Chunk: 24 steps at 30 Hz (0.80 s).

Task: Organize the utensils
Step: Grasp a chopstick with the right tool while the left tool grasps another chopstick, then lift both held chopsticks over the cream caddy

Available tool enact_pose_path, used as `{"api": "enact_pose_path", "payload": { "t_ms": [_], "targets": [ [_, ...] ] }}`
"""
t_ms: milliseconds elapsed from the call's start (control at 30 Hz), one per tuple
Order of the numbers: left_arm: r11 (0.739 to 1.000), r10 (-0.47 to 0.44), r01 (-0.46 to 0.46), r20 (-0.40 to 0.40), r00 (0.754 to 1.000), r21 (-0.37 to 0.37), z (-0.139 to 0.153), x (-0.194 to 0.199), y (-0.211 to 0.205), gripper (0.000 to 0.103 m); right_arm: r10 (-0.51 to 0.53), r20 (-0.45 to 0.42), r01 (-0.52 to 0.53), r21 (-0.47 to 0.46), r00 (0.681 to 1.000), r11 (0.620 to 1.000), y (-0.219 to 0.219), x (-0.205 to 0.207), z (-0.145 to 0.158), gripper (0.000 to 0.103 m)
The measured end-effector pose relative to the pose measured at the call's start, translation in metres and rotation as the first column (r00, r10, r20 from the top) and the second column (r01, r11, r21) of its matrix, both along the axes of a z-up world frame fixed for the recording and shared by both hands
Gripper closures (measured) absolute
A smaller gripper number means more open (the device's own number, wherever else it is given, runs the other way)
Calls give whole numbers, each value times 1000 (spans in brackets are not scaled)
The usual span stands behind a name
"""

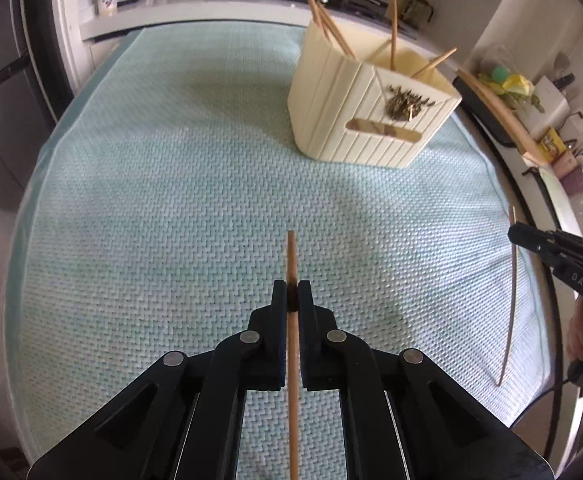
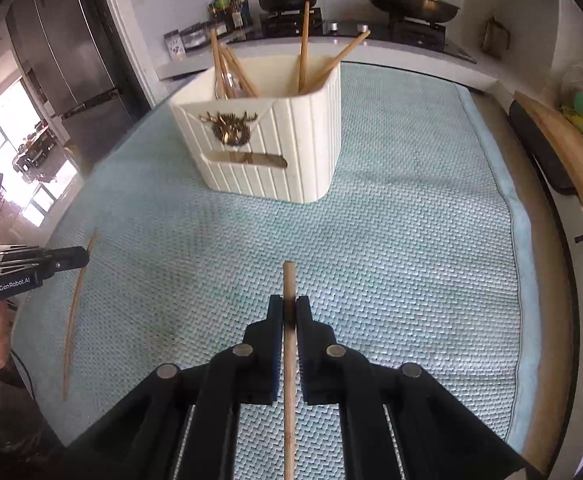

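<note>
on the blue mat (image 1: pixel 171 200) stands a cream box (image 1: pixel 367 108) with sticks poking out. left gripper (image 1: pixel 292 292) pinches one chopstick (image 1: pixel 291 264) tight — right gripper (image 2: pixel 289 308) pinches another stick (image 2: pixel 289 284) tight too, both held above the mat, near the box.

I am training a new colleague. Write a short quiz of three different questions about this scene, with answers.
1. True or false: the left hand-held gripper is empty.
2. What does the right hand-held gripper hold? A) spoon B) chopstick C) fork
3. Fill in: the cream holder stands on the ___ mat.

Key: 1. false, it grips a chopstick. 2. B, a chopstick. 3. light blue woven.
</note>
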<state>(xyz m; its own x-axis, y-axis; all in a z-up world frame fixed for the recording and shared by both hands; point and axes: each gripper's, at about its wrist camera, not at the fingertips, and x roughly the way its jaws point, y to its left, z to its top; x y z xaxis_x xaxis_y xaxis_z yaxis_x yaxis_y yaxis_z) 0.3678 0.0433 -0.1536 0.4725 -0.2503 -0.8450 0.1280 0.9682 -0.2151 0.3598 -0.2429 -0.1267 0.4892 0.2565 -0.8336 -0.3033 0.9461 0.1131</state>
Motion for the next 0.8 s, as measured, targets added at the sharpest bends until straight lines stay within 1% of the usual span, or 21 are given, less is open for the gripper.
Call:
{"api": "enact_pose_path", "payload": {
  "t_ms": [133, 233, 300, 433, 533, 800],
  "targets": [
    [999, 9, -12, 90, 996, 33, 29, -15, -4, 100, -12, 55, 10, 37, 998, 999, -4, -15, 22, 96],
    [997, 14, -23, 142, 990, 68, 42, -22, -10, 100, -31, 74, 26, 66, 997, 997, -10, -25, 28, 96],
    [996, 12, -27, 166, 986, 90, 49, -25, -16, 100, -43, 83, 36, 79, 996, 996, -5, -26, 28, 96],
    [991, -1, -27, 204, 979, 133, 60, -32, -26, 100, -55, 95, 46, 95, 994, 994, -6, -36, 34, 96],
    [988, -8, -27, 226, 974, 149, 67, -37, -29, 100, -61, 101, 51, 96, 993, 994, -7, -40, 36, 96],
    [986, -13, -32, 265, 964, 162, 80, -47, -28, 100, -71, 116, 60, 96, 991, 994, -7, -49, 43, 96]
  ]
}}
